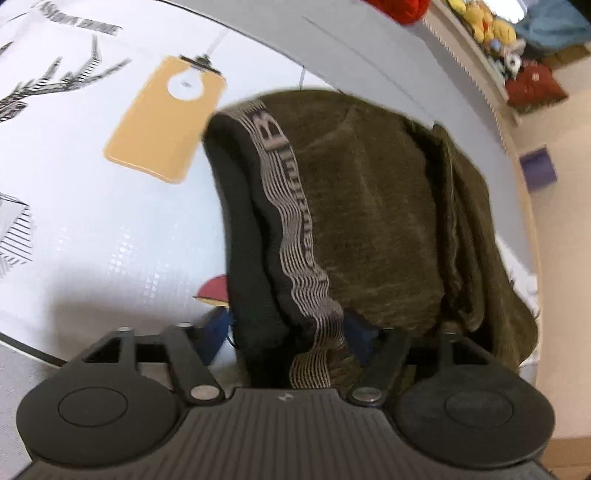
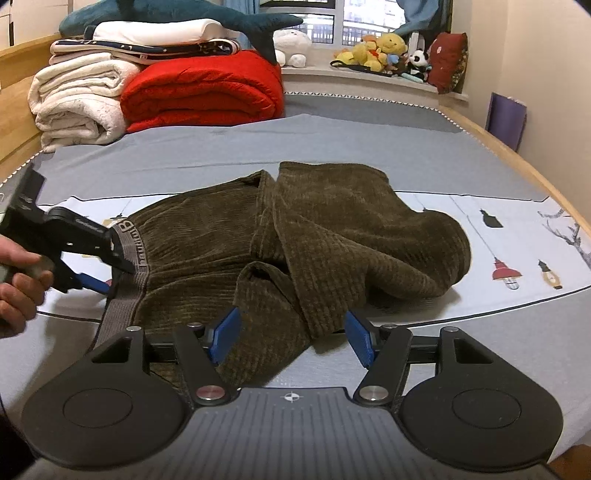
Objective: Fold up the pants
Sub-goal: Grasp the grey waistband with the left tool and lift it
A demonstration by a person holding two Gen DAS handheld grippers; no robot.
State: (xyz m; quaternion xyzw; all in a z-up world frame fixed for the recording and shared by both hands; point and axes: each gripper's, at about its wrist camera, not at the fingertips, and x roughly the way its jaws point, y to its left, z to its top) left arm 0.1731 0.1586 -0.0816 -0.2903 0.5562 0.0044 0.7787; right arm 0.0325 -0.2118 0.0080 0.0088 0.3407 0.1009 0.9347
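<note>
Pants of olive-brown corduroy lie crumpled on the bed sheet, the legs doubled over in loose folds and the grey lettered waistband turned toward the left. At that waistband sits the left gripper, held by a hand; its blue pads stand on either side of the band with cloth between them, but whether they press on it cannot be told. The right gripper hangs low over the near leg, its blue fingers spread apart, fabric lying between them without being pinched. Beyond, at the head of the bed, are a red quilt, folded white blankets and a plush shark; soft toys line the windowsill.
</note>
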